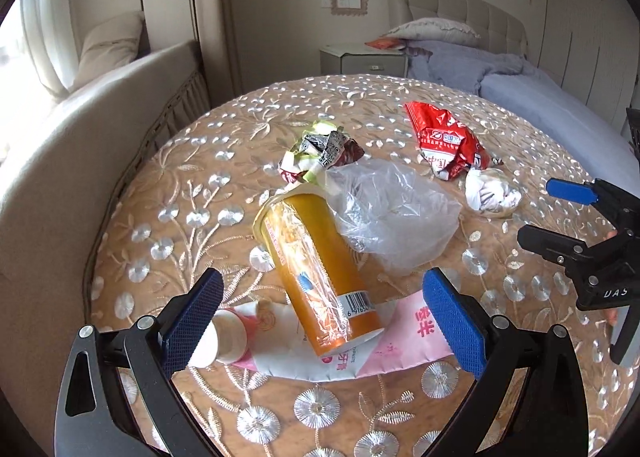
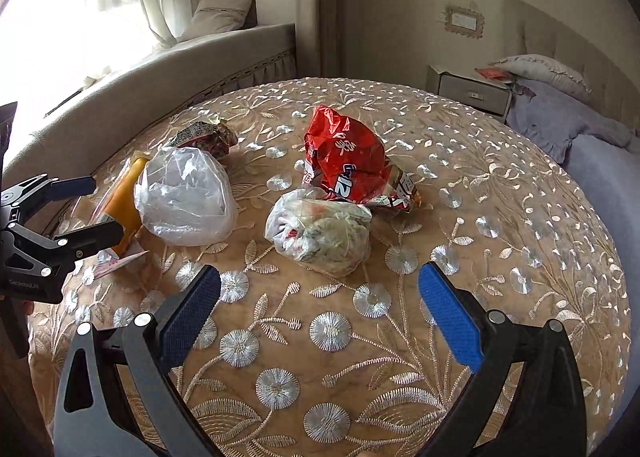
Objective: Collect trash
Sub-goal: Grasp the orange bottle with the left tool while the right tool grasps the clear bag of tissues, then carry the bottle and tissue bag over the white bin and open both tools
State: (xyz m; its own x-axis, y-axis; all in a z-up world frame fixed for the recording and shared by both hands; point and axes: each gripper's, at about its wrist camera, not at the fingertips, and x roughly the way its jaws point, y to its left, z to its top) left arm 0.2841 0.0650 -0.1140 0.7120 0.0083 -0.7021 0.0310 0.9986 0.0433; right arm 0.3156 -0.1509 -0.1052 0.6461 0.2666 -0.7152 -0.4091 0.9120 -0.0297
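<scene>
Round and draped in a tan cloth embroidered with silver flowers, my surface (image 1: 192,193) fills the middle of both views, with a bed (image 1: 532,97) in the upper right of the frame. My left tool (image 1: 324,321) hangs wide open at the bottom of its view, its blue pads either side of an orange cylindrical can wrapped in clear film (image 1: 316,269); neither pad touches it. That can lies on its side across a white-and-pink toothpaste tube (image 1: 304,353), and a crumpled clear plastic bag (image 1: 392,213) rests against its upper right. Above them sits a crumpled paper wrapper printed with codes (image 1: 320,153). A red foil snack bag (image 1: 444,141) lies at upper right. My right tool (image 2: 320,313) is also spread open, empty, just below a balled plastic bag stuffed with scraps (image 2: 320,233) at centre frame.
</scene>
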